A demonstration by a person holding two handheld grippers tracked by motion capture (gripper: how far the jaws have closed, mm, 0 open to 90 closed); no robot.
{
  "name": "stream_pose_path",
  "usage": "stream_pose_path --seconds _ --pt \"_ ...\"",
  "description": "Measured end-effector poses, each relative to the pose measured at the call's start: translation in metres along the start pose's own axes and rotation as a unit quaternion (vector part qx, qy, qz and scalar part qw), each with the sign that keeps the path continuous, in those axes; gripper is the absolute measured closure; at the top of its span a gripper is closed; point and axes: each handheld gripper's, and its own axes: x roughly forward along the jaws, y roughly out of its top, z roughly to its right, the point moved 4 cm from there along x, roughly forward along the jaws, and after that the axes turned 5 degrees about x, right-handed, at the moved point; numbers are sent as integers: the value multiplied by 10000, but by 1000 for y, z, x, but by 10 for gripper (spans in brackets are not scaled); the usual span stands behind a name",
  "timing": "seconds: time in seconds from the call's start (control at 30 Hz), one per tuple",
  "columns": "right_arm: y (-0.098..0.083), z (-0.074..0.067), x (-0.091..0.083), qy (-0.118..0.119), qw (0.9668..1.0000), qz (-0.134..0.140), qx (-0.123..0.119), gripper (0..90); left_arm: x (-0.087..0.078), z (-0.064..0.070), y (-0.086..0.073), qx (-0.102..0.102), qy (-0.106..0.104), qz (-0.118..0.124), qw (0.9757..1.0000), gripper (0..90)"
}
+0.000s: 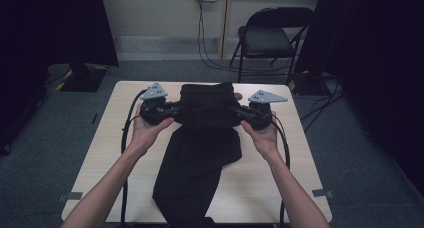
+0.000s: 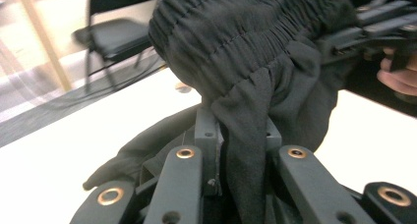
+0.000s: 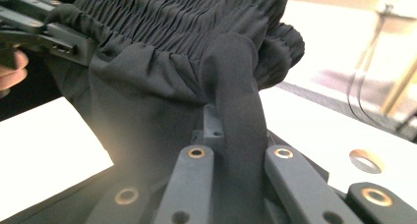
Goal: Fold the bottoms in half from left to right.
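One black garment (image 1: 202, 138) lifted over the bench (image 1: 105, 153), waistband pinched by two claws, left (image 1: 172, 110) and right (image 1: 239, 111); elastic gathers and clamped folds plain from claw views.

Black fabric trousers with a gathered elastic waistband (image 1: 202, 133), held up by the waistband above a pale wooden table (image 1: 107, 153), waist end raised and stretched sideways, legs trailing down toward the near table edge and lying folded together on the top. Waistband densely ruched, with rows of stitching, seen close in the left gripper view (image 2: 246, 32) and in the right gripper view (image 3: 162, 27). One fold of cloth pinched at each side of the waist, fabric hanging in soft creases below; matte, dark, no visible pattern.
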Motion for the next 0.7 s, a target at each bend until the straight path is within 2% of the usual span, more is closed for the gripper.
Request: stream_pose_path --seconds 0.1,0.13,0.17,0.2,0.23,0.27,0.33,0.37,0.4,0.47,0.53,0.57,0.6,0.63,0.7 --pt "-18 -28 -18 212 9994 -210 -190 855 -17 23 -23 -77 -131 -164 9997 783" --pt "-27 -34 -20 251 9991 -289 -167 855 -22 32 -41 -163 -199 -374 9990 782" --pt "-44 -43 -22 357 9983 -455 -104 854 -24 38 -52 -200 -251 -534 9981 782" --pt "-56 -49 -22 373 9975 -587 -117 852 -27 48 -72 -229 -316 -734 9965 780" --pt "-75 -57 -23 416 9963 -739 -117 851 -27 55 -89 -208 -353 -958 9946 781" --pt "-89 -62 -23 516 9952 -831 -9 848 -27 60 -105 -234 -435 -1226 9912 781" --pt "-115 -69 -18 596 9913 -1174 -77 837 -26 65 -130 -309 -551 -1370 9886 781" --pt "-125 -70 -14 586 9886 -1382 -106 835 -24 65 -138 -447 -615 -1457 9864 779" --pt "-131 -71 -10 594 9871 -1486 -101 836 -20 64 -149 -631 -703 -1672 9814 776" --pt "-149 -72 2 598 9820 -1788 -103 835 -11 64 -163 -594 -646 -2051 9748 767" --pt "-160 -69 12 578 9781 -1992 -150 833 -1 62 -169 -463 -618 -2263 9710 751" --pt "-166 -64 17 497 9764 -2094 -198 831 4 58 -170 -473 -586 -2255 9713 744" --pt "-167 -59 20 472 9764 -2098 -180 832 10 57 -170 -555 -543 -2143 9737 739" --pt "-165 -53 23 345 9782 -2036 -204 828 14 56 -169 -528 -520 -2100 9749 738" --pt "-162 -38 30 63 9798 -1963 -370 830 28 54 -165 -442 -410 -2030 9773 723"
